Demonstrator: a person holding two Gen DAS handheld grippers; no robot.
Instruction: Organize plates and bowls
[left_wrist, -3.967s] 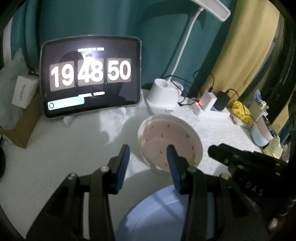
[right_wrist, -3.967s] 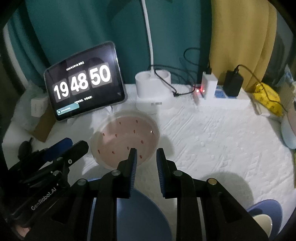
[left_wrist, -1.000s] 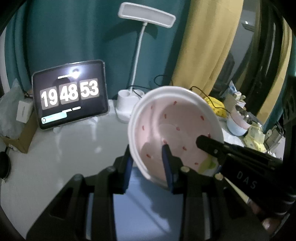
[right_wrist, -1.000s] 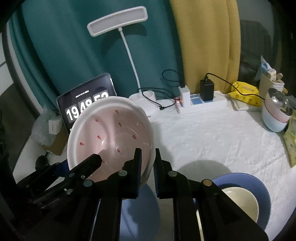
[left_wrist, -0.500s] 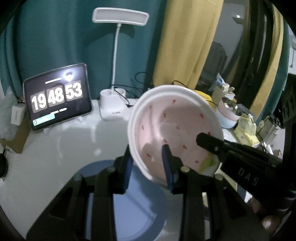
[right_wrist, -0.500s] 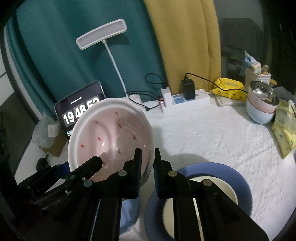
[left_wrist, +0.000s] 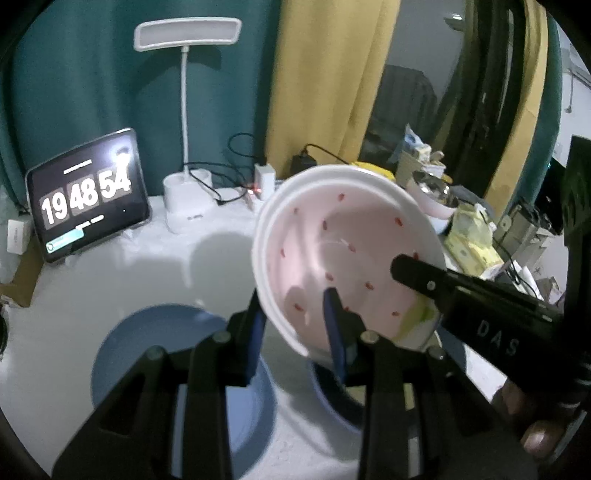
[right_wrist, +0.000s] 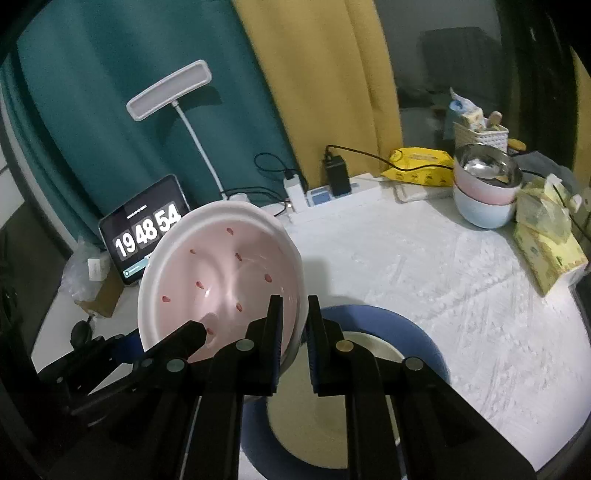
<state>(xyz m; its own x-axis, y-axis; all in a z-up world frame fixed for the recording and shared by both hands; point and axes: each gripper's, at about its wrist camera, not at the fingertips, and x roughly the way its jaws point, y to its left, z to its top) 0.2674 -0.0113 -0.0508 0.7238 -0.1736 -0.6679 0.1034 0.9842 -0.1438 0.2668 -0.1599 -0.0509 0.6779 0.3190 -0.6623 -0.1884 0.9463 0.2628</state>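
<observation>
A pink bowl with red dots (left_wrist: 347, 258) hangs tilted above the table, held from two sides. My left gripper (left_wrist: 295, 325) is shut on its near rim, one pad inside and one outside. My right gripper (right_wrist: 294, 332) is shut on the bowl's (right_wrist: 221, 277) right rim. Below it lies a blue plate (right_wrist: 413, 332) with a cream plate (right_wrist: 332, 424) on it. A second blue plate (left_wrist: 166, 350) lies empty further left. At the back right stands a stack of bowls (right_wrist: 484, 195), topped by a metal one.
A tablet clock (left_wrist: 85, 199), a white desk lamp (left_wrist: 184, 199) and a power strip (right_wrist: 343, 195) with chargers line the back edge. Yellow packets (right_wrist: 421, 158) and a tissue box (right_wrist: 546, 251) sit at the right. White cloth (right_wrist: 443, 266) covers the table.
Four seconds ago the bowl sat on the table with both grippers open near it. Over the last second both grippers carried it rightward, over the blue plate with the cream plate.
</observation>
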